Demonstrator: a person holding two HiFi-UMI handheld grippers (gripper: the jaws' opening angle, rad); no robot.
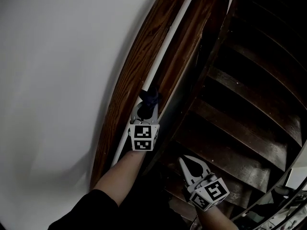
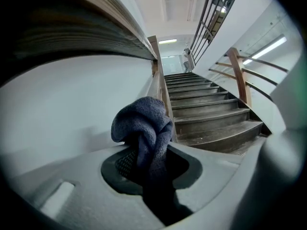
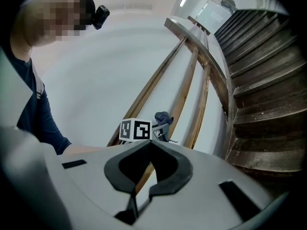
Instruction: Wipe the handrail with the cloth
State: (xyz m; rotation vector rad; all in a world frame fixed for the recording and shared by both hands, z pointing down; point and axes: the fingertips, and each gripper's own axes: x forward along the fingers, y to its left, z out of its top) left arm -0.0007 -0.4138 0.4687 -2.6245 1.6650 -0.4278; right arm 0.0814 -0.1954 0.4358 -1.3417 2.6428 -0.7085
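Pinching the cloth [image 2: 144, 128] in my left claw [image 1: 148, 103], I should press it flat along the handrail [image 1: 141, 61], right claw [image 1: 186, 161] pressed together, idle.

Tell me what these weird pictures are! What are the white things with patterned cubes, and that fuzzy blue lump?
A person holds a pinching tool in each hand. One picture comes from a camera on their head, looking down; the other two from cameras riding on each tool. The left gripper pinches that lump, a blue cloth, up by the wooden handrail. The right gripper is shut and empty, lower down over the dark stairs. The cubes are parts of the grippers.
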